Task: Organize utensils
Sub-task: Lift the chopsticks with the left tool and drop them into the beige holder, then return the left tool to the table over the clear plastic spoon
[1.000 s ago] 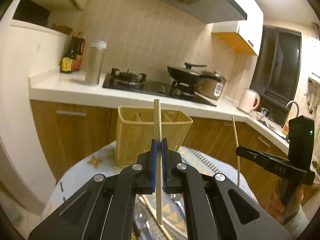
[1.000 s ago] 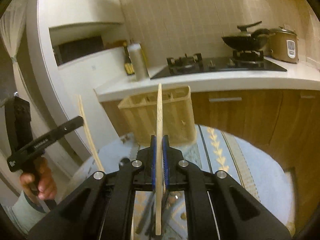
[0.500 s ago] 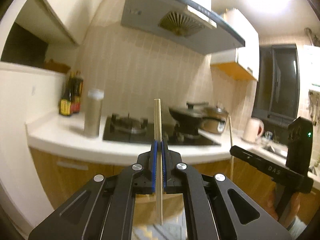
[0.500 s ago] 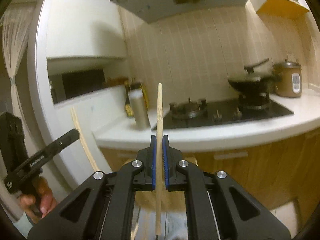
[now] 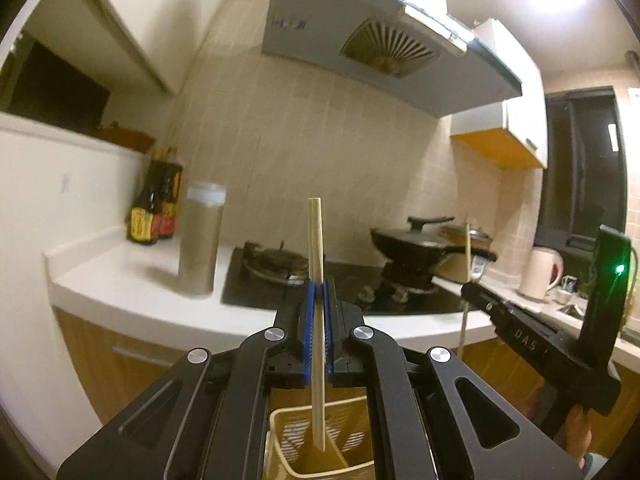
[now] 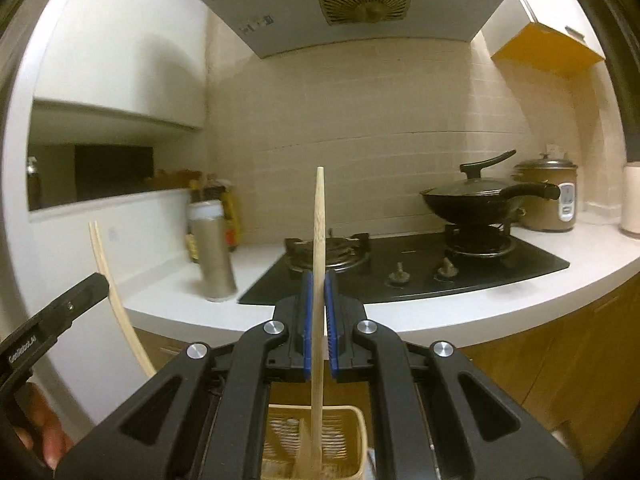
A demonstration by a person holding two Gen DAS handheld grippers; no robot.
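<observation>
Both tongs rose; basket [image 5: 320, 440] now below; left tongs [image 5: 318, 300] & right tongs [image 6: 319, 296] each pinch a chopstick [image 5: 316, 280].

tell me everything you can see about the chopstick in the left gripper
The chopstick is a slim, pale stick that looks like wood or bamboo, with a squared-off top end. It stands nearly upright, tilted slightly, clamped about midway between the blue pads of the left gripper, which is shut on it. Its lower tip hangs above the open top of the yellow slatted basket, not visibly touching it.
</observation>
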